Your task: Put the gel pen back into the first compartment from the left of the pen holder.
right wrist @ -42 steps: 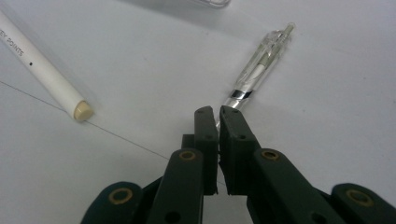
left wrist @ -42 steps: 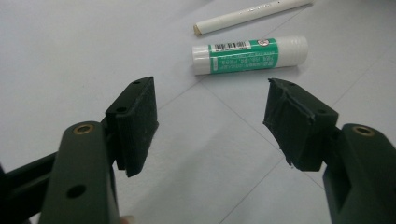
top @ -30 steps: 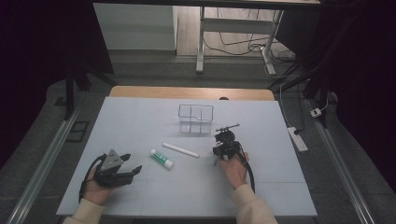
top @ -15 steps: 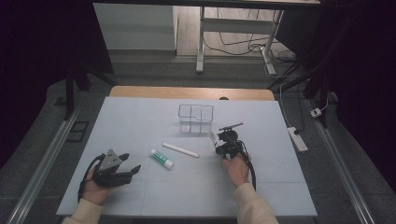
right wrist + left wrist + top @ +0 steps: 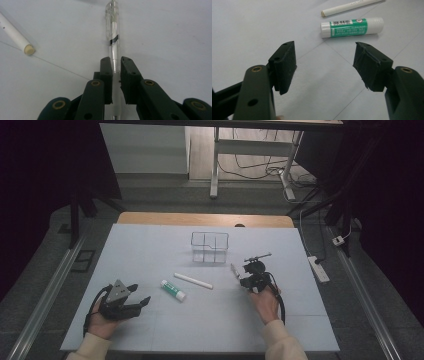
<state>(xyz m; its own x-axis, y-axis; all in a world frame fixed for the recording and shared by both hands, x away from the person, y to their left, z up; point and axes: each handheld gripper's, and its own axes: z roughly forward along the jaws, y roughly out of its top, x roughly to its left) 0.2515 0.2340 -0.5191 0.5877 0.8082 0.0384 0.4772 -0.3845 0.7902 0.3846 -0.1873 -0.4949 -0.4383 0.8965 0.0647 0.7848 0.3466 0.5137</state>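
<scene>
A clear pen (image 5: 113, 37) lies between the jaws of my right gripper (image 5: 115, 62), which is shut on its barrel; from above that pen (image 5: 234, 270) pokes out to the left of the right gripper (image 5: 242, 279). My left gripper (image 5: 142, 301) rests at the near left of the table, open and holding nothing. Ahead of its jaws lie a green-and-white glue stick (image 5: 352, 27) and a white stick (image 5: 352, 6). On the high view the glue stick (image 5: 173, 290) and white stick (image 5: 193, 281) sit mid-table, in front of a clear divided box (image 5: 210, 247).
The pale blue table (image 5: 150, 245) has a wooden strip along its far edge. A power strip (image 5: 320, 269) lies on the floor at the right. Metal rails run along both sides, and desk legs with cables stand beyond the table.
My right gripper has shifted slightly left and toward me with the pen in it. The left gripper has stayed put.
</scene>
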